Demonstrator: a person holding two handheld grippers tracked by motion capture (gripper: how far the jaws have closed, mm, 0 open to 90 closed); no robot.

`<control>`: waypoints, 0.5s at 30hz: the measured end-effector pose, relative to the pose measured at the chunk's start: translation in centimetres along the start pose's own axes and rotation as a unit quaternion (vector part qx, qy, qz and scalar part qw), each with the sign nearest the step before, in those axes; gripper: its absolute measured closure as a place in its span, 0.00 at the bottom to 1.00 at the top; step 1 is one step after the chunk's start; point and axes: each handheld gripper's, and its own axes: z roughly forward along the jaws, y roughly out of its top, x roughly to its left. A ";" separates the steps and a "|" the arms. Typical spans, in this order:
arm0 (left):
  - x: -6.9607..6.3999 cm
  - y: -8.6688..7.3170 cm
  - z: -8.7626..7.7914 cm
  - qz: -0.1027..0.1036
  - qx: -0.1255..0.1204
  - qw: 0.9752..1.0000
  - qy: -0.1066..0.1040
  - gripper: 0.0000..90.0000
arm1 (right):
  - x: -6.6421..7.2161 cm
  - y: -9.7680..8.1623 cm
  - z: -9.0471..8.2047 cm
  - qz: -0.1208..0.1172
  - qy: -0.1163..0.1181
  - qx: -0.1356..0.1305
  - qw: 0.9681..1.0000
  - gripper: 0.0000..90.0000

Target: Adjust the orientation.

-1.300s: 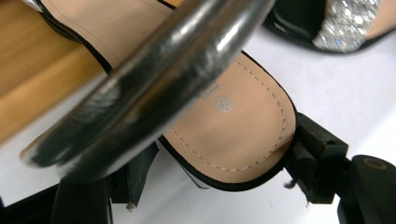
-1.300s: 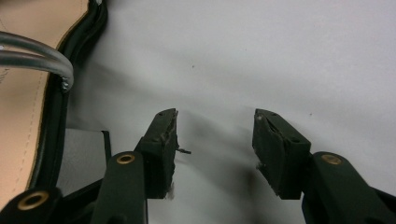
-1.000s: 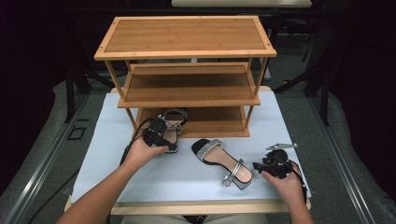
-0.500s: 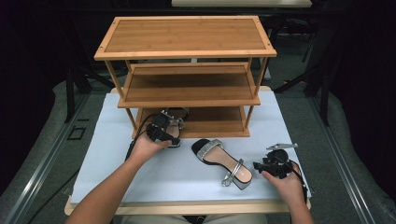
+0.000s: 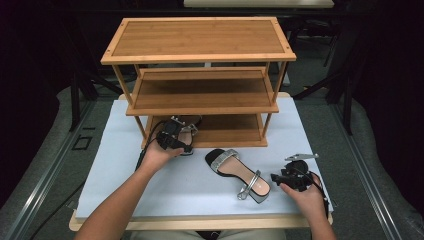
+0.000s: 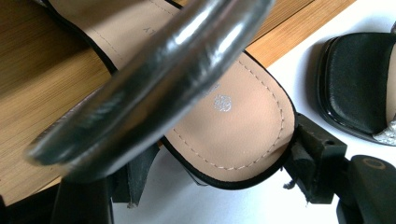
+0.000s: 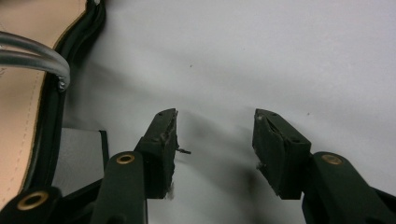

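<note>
Left claw [image 5: 176, 141] at the rack's [image 5: 200, 39] bottom shelf [image 5: 230, 131], gripping a sandal [image 5: 189, 131] by the heel end. In the left gripper view the heel of the insole [image 6: 233, 126] sits between the two jaws, both pressed to its black edge; the silver strap [image 6: 154, 77] arches close across the lens. Toe end lies over the shelf wood, heel end over the white desk [image 5: 120, 165], so the sandal is only part way in.

Second sandal [image 5: 239, 174] lies flat on the desk between the hands, toe toward the rack, silver back strap near the right claw [image 5: 280, 178]. Right claw open, nothing between the jaws, resting on the desk just beside that sandal's heel.

Step in hand, as I read it: seating the first sandal on the bottom shelf.
- Slide it on straight and low; the middle shelf sits close above and the strap could catch its front rail.
- Push until the heel clears the shelf lip, then release; let go now and the heel would overhang.
- Set it toward the left so the mate fits beside it.
- Withdraw the claw level, clear of the strap.

Writing: a small round silver stamp [image 6: 222, 103] on the insole, unreadable. A few printed letters higher up, mostly hidden by the strap; only what looks like a "Y" shows.
</note>
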 end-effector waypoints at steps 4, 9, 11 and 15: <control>-0.3 -0.5 -0.7 -0.002 0.006 1.000 0.006 0.38 | 0.0 0.0 -0.1 0.001 0.002 -0.003 1.000 0.55; -0.4 -2.2 -2.3 -0.031 -0.009 0.999 -0.026 0.44 | 0.1 0.1 -0.3 -0.002 0.000 -0.003 1.000 0.55; -0.5 -2.8 -2.8 -0.028 -0.008 0.999 -0.031 0.46 | 0.2 0.1 -0.5 -0.004 0.000 -0.003 1.000 0.55; -0.7 -3.7 -3.5 -0.027 0.012 0.998 -0.052 0.46 | 0.5 0.6 -1.1 -0.007 0.002 -0.009 1.000 0.55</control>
